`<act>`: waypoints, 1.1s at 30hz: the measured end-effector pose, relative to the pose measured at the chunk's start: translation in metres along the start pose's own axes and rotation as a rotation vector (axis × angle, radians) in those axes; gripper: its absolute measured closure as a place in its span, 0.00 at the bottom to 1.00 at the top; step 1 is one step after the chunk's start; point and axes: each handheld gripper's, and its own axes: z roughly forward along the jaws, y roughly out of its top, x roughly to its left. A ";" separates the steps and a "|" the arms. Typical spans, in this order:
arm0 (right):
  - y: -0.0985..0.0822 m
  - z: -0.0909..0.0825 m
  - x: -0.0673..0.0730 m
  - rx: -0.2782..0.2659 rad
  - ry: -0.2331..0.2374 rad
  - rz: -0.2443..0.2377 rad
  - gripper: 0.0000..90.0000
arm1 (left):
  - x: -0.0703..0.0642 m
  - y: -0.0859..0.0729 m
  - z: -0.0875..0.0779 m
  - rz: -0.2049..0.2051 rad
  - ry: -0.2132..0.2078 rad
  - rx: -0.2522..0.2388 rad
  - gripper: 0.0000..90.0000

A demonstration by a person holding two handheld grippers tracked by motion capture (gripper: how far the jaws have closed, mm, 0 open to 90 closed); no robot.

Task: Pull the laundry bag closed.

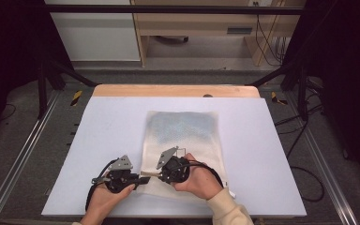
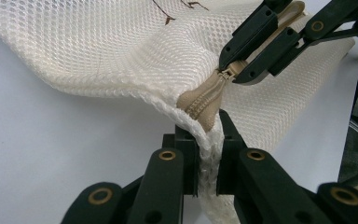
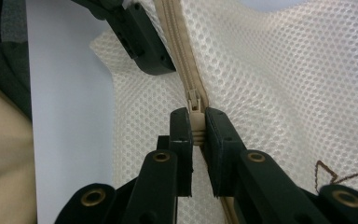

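Observation:
A cream mesh laundry bag (image 1: 183, 131) lies flat on the pale table (image 1: 98, 140), its zipper edge nearest the person. At the bag's near left corner, my left gripper (image 1: 143, 179) is shut on the corded edge seam (image 2: 208, 140), just past the end of the beige zipper (image 2: 205, 100). My right gripper (image 1: 156, 176) faces it from the right and is shut on the zipper pull (image 3: 196, 122). In the left gripper view, the right gripper's jaws pinch that pull (image 2: 227, 73) a short way beyond my own jaws. The two grippers' tips stand almost together.
The table's wooden far edge (image 1: 176, 90) lies beyond the bag. Black frame struts (image 1: 51, 70) stand at both back corners, and cables (image 1: 304, 173) trail on the floor at the right. A brown stitched mark (image 3: 326, 175) sits on the mesh.

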 end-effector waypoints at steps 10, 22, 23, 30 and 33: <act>-0.007 -0.006 -0.004 -0.008 -0.008 0.022 0.91 | 0.000 0.000 -0.001 0.002 -0.003 -0.004 0.92; -0.011 -0.010 -0.002 -0.018 -0.014 0.028 0.91 | -0.001 0.001 0.000 0.009 -0.006 -0.002 0.92; -0.013 -0.011 -0.003 -0.009 -0.023 0.028 0.91 | 0.000 0.001 -0.001 0.008 -0.007 -0.003 0.92; -0.018 -0.014 -0.004 -0.011 -0.026 0.043 0.91 | 0.000 0.001 -0.001 0.011 -0.005 -0.004 0.92; -0.020 -0.016 -0.005 -0.016 -0.028 0.043 0.91 | 0.000 0.001 -0.001 0.006 -0.008 -0.006 0.92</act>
